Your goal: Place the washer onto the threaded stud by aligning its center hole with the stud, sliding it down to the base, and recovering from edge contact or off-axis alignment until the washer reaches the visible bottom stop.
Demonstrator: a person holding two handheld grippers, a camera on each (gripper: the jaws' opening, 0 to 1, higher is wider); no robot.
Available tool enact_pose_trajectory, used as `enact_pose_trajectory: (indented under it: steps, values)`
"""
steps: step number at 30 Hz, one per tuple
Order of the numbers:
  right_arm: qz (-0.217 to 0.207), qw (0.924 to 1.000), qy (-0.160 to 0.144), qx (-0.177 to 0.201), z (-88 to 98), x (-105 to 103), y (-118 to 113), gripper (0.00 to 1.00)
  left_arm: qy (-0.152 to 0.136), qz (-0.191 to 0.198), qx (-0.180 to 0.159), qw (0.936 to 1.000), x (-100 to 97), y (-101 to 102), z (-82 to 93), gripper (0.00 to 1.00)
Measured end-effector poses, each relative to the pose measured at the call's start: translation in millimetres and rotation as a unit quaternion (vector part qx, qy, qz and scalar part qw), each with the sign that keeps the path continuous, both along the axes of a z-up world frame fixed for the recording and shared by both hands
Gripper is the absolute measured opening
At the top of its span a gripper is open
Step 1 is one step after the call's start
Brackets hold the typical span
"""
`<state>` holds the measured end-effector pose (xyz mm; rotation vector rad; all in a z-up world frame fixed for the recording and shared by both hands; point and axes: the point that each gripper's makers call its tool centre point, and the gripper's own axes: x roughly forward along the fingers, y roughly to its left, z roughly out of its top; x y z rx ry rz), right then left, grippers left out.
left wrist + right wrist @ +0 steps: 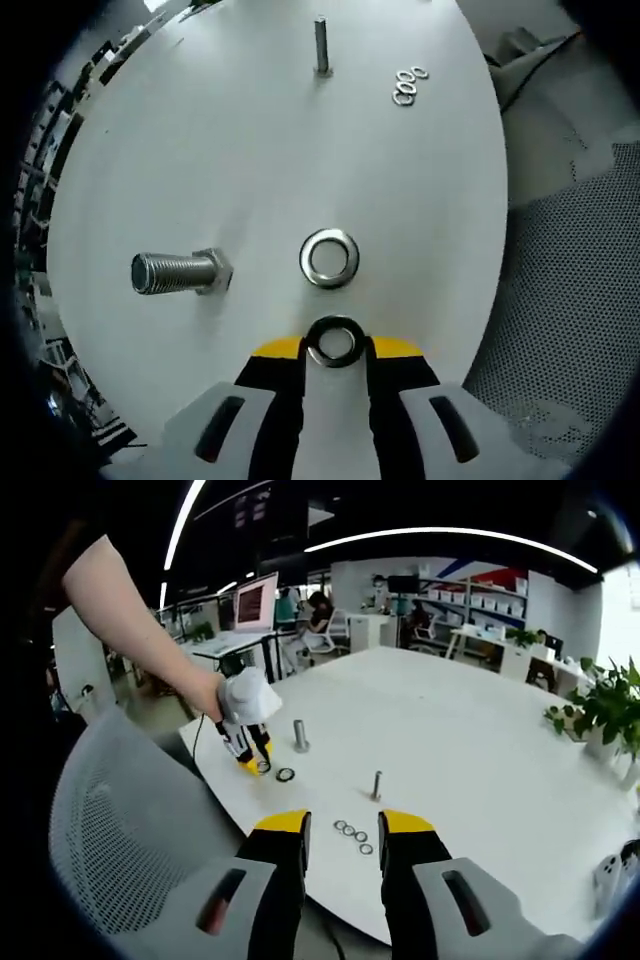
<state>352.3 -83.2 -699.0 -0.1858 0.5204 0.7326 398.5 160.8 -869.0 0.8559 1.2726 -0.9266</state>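
My left gripper [335, 345] is shut on a large steel washer [335, 342], held flat between its yellow tips just above the white table [250, 150]. A second large washer [329, 258] lies on the table right ahead of it. The thick threaded stud [180, 272] stands on its hex base to the left, apart from both washers. In the right gripper view a person's hand holds the left gripper [258, 762] near the thick stud [299, 735] and the lying washer [285, 774]. My right gripper [345, 832] is open and holds nothing, at the table's near edge.
A thin stud [321, 45] [376, 785] stands farther along the table, with three small washers [408, 85] [353, 835] beside it. A grey mesh chair [110, 820] sits by the table edge. A potted plant [605, 715] stands at the right.
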Motion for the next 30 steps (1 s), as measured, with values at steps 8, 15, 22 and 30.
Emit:
enact_pose_trajectory:
  steps: [8, 15, 22, 30]
  values:
    - [0.0, 1.0, 0.0, 0.0, 0.0, -0.3, 0.1, 0.29, 0.003, -0.005, -0.01, 0.9999, 0.5, 0.8, 0.3, 0.21]
    - [-0.001, 1.0, 0.0, 0.001, 0.6, 0.0, -0.5, 0.29, 0.003, -0.006, -0.006, 1.0, -0.3, -0.7, 1.3, 0.19]
    - [-0.004, 1.0, -0.001, 0.003, 1.3, 0.8, -1.5, 0.29, -0.008, 0.025, -0.022, 0.9994, -0.4, -1.0, 2.8, 0.19]
    - [-0.007, 1.0, -0.002, 0.004, 1.6, 1.5, -2.4, 0.29, -0.006, 0.03, -0.026, 0.9992, 0.7, -0.3, 4.3, 0.19]
